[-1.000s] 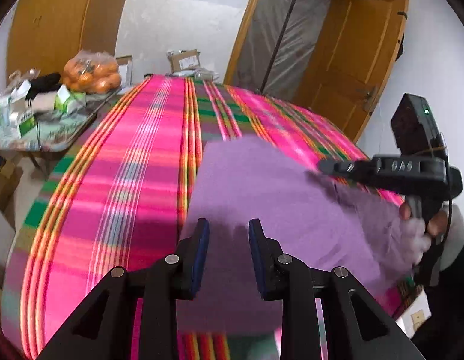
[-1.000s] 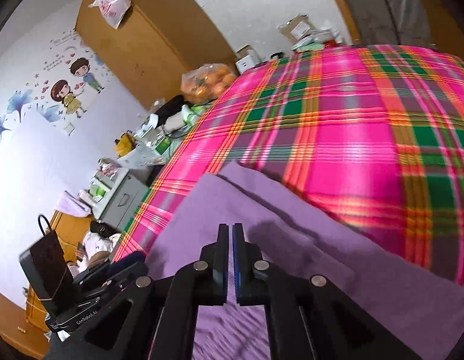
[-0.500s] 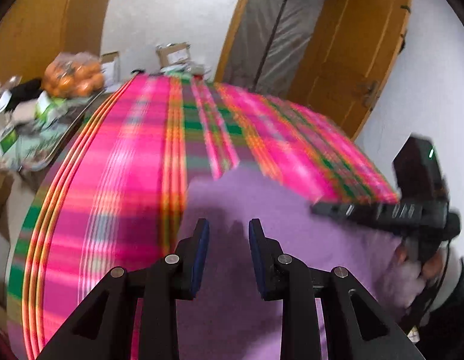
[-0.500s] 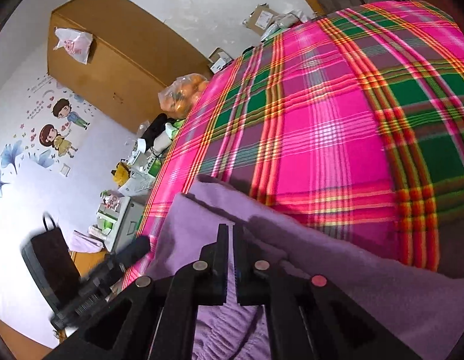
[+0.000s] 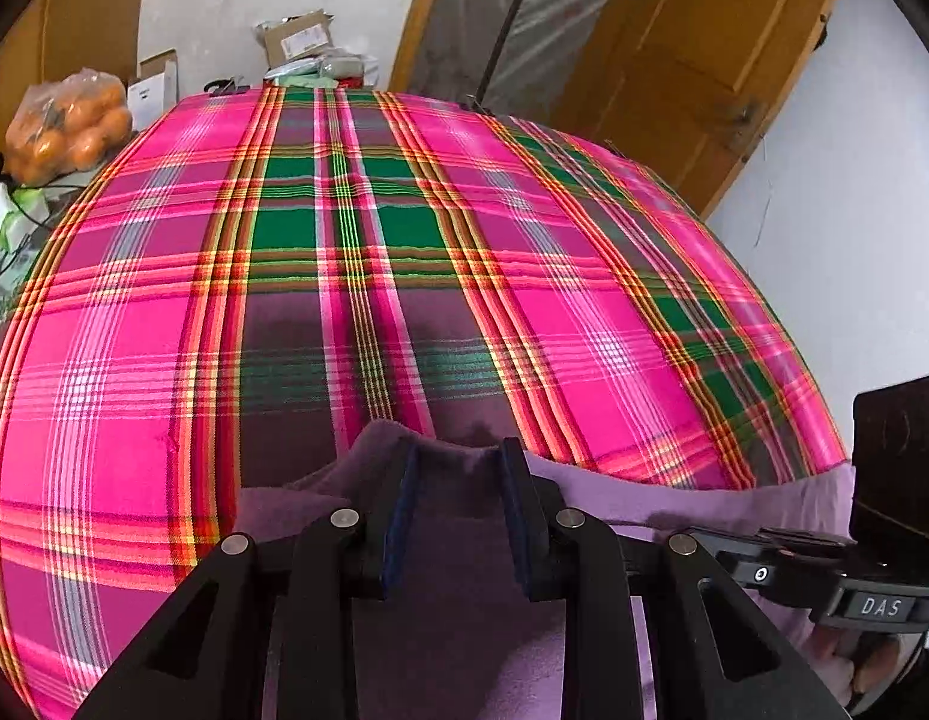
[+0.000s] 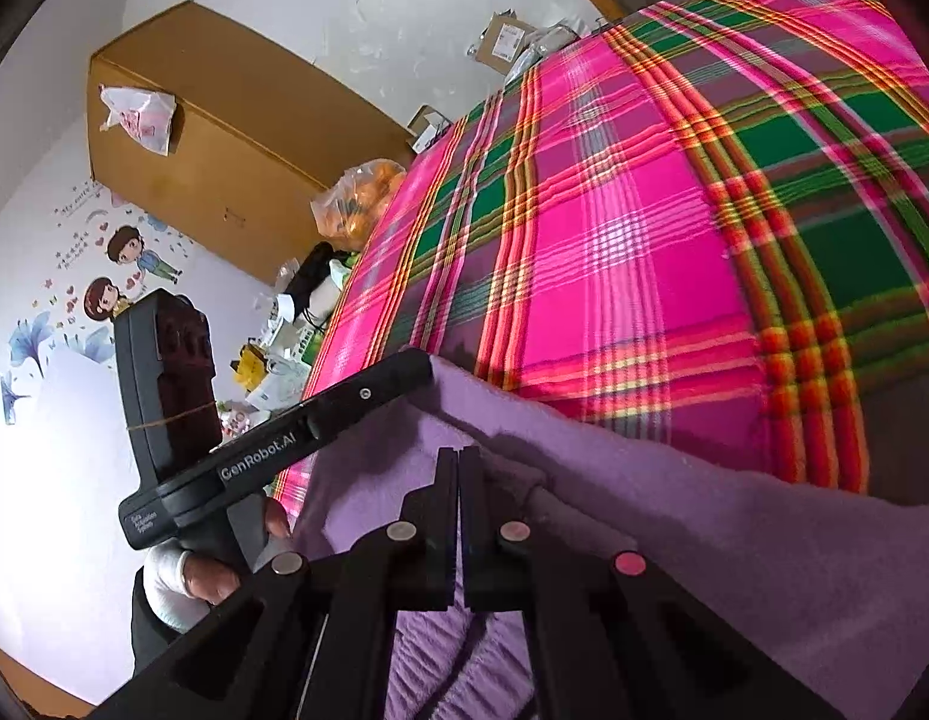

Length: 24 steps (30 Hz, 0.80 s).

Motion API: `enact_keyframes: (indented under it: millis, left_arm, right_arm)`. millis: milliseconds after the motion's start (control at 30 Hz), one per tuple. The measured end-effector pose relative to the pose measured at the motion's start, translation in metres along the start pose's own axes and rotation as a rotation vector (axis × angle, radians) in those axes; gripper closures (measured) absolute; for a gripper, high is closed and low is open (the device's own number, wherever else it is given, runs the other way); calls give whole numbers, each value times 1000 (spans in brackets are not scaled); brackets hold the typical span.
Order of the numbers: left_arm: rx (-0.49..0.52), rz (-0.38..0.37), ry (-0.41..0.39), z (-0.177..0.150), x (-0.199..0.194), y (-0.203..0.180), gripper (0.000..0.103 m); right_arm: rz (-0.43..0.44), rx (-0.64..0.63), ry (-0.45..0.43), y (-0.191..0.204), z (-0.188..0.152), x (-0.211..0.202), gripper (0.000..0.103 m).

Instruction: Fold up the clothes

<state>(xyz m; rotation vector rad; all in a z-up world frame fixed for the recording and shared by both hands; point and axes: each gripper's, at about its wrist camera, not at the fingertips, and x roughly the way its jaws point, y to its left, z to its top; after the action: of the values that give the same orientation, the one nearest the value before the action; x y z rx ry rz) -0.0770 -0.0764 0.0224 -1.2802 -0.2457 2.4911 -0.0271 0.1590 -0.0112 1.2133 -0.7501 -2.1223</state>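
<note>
A purple fleece garment lies on the near part of a pink and green plaid bed cover. My left gripper is at the garment's far edge. Its jaws stand partly apart, with cloth bulging between and under the fingertips. In the right wrist view the left gripper sits at the far corner of the garment, with a hand on its handle. My right gripper is shut, and a fold of the purple cloth puckers at its tips. Its black body shows at the lower right.
A bag of oranges and a cluttered low table stand left of the bed. Cardboard boxes lie past its far end. A wooden door is at the back right and a wooden wardrobe is on the left wall.
My left gripper moved forward over the garment to its far edge, still equally wide. The right gripper rolled and sank slightly, and the thin gap between its jaws closed.
</note>
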Motion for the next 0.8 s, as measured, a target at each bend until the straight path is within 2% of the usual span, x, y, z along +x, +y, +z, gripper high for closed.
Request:
enact_keyframes:
  millis: [133,233,367,533,633,800]
  left_arm:
    - [-44,-19,-48,-10,-17,10,75]
    - [-58,-28,-111,-23,-42,9,75]
    - [-63,-46,-179,-46,-74,5,75]
    - [-86,-17,-223,-93,-98,3,75]
    - [-115,-42,-221,-121,-106,0,75]
    - [-57,-44,-183,-147,-104,-20,75]
  right_arm:
    - [-65,92,-62,-28,1,-19,100]
    - [-57,139,-91,-41,0,-34,100]
    - [-40,69,-122,-30,-5,-52,100]
    - [0,-74,-91,-4,-18,-58,98]
    - [29,-153,-67,11,-28,-57,97]
    - [71,-256,-20,30,-44,-51,97]
